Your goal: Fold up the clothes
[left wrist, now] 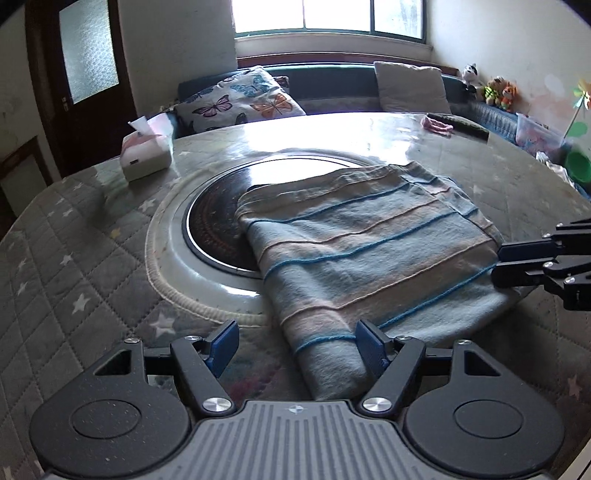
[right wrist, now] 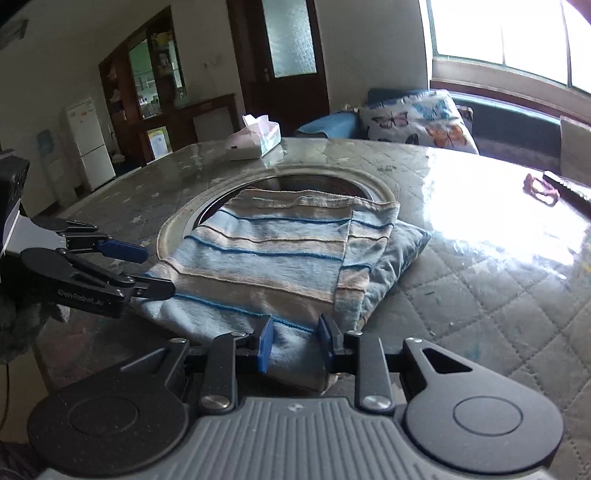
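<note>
Right gripper (right wrist: 293, 345) jaws clamping folded striped garment (right wrist: 280, 254), left gripper (left wrist: 295, 345) jaws parted

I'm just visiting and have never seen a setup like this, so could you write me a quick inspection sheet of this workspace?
Surface: round table under a quilted star-print cover, with a dark round inset plate in the middle.
Job's things: striped garment, folded, lying partly over the inset plate.
Clutter: tissue box and a small pink item at the far side.
Grippers: left gripper has its jaws wide, the garment's near corner beside one jaw; right gripper has narrow jaws with a fold of the garment's edge between them.
Cables: one thin dark cable at the left edge of the right wrist view.
Surroundings: butterfly pillow, window, door, stuffed toys.
</note>
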`<state>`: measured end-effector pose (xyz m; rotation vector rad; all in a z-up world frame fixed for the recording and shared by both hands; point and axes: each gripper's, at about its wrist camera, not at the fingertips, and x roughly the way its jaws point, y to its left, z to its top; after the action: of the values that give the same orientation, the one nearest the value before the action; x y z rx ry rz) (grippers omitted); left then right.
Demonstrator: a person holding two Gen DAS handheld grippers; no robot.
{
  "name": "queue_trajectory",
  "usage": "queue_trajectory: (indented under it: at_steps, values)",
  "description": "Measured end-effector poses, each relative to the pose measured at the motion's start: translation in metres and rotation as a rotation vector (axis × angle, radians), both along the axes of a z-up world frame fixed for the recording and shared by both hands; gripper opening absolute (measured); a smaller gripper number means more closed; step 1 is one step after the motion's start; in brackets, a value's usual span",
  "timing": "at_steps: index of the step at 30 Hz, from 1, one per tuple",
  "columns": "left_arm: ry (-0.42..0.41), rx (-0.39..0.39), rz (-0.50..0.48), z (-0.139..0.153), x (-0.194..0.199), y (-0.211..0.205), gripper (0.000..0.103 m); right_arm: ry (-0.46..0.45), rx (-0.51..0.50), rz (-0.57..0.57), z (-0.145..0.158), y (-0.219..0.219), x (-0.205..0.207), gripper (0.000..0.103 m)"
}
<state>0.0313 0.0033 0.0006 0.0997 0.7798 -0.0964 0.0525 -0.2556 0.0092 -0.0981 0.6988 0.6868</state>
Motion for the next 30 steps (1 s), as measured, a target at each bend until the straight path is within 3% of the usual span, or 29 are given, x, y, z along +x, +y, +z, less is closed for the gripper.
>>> queue_trajectory:
  at_steps: [9, 16, 30]
  values:
    - [0.001, -0.028, 0.057, 0.004, -0.004, 0.014, 0.073, -0.039, -0.003, -0.001, 0.019, 0.007, 0.005, 0.026]
    - [0.011, -0.046, 0.079, 0.003, -0.012, 0.027, 0.077, 0.005, -0.027, -0.013, 0.001, 0.015, 0.02, 0.026]
    - [0.01, -0.034, 0.078, 0.01, -0.01, 0.03, 0.079, -0.02, -0.026, -0.025, 0.014, 0.011, 0.033, 0.027]
